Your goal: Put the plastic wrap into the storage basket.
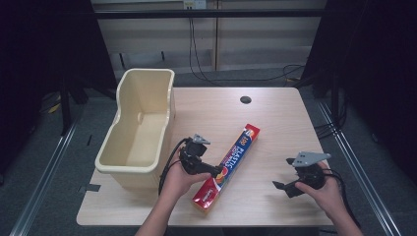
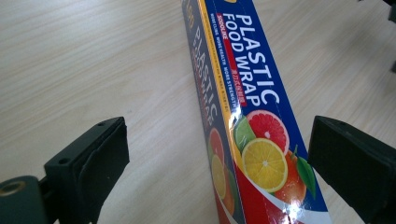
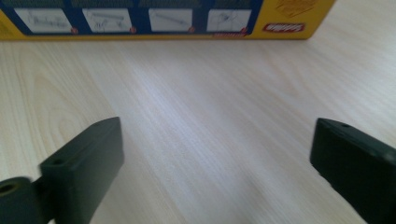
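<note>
- A long, slim plastic food wrap box (image 1: pixel 228 167) lies flat and diagonal on the wooden counter (image 1: pixel 275 118), running from near the front edge up toward the middle.
- Its top face is blue going to red at the near end, with a yellow stripe along one long edge and a grey side panel.
- White capitals read "PLASTIC FOOD WRAP"; a smaller red strip beside them is too small to read. Pictured below are a grapefruit half, a lemon slice, lime and an orange.
- The left tool (image 2: pixel 219 158) stands wide, its jaws straddling the box's near end without touching.
- The right tool (image 3: pixel 215 158) is also wide and holds nothing, near the counter's front right corner, facing the box's yellow-and-blue side.
- A cream plastic bin (image 1: pixel 140 130) sits at the left edge.
</note>
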### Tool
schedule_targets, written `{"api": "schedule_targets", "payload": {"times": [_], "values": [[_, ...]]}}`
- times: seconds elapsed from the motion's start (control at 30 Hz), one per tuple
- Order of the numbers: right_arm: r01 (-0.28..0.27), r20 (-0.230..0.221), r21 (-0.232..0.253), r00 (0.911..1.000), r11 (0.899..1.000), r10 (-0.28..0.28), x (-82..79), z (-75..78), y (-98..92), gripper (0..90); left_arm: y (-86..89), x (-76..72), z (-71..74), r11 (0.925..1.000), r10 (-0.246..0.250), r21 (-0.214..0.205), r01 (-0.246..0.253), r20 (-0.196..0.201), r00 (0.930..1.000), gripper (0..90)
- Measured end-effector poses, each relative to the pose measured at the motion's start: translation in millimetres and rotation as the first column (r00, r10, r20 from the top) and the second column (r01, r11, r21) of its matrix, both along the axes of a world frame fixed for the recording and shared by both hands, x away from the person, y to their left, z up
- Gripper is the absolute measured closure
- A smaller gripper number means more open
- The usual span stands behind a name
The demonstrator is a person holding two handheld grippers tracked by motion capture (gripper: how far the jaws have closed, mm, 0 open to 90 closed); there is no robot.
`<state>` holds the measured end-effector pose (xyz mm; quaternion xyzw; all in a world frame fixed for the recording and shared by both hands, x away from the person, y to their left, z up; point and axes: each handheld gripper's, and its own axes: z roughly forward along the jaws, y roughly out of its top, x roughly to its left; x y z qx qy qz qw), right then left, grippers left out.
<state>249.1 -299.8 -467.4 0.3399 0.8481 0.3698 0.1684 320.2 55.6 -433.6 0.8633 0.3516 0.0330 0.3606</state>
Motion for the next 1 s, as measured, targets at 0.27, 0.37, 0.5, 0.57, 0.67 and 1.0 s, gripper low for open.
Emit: {"api": "schedule_targets", "payload": {"times": [0.27, 0.37, 0.5, 0.57, 0.67, 1.0], "values": [[0.041, 0.003, 0.023, 0.9992, 0.999, -0.041, -8.8, 5.1, -10.4, 3.2, -3.5, 1.9, -1.7, 0.9999, -0.006, 0.015, 0.006, -0.024, 0.9997, 5.5], [0.043, 0.006, 0.033, 0.999, 0.999, -0.044, -9.7, 6.0, -10.9, 3.2, -6.5, 1.7, -4.0, 0.9998, -0.007, 0.02, 0.007, -0.037, 0.9993, 5.4], [0.055, 0.015, 0.028, 0.9984, 0.998, -0.055, -10.8, 6.9, -12.0, 3.1, -12.3, 3.1, -3.9, 0.9988, -0.031, 0.035, 0.034, -0.065, 0.9974, 5.3], [0.054, 0.015, 0.034, 0.9984, 0.998, -0.054, -10.8, 7.2, -12.3, 3.1, -15.4, 4.6, -1.6, 0.9982, -0.037, 0.045, 0.04, -0.068, 0.997, 5.3], [0.057, 0.016, 0.033, 0.9982, 0.998, -0.058, -10.5, 7.0, -12.8, 3.0, -21.7, 6.9, 0.2, 0.9974, -0.037, 0.059, 0.042, -0.085, 0.9957, 5.3], [0.064, 0.009, 0.042, 0.9979, 0.997, -0.064, -11.0, 6.7, -15.4, 3.1, -47.7, 21.5, -2.6, 0.9885, -0.073, 0.12, 0.092, -0.157, 0.9849, 5.5]]}}
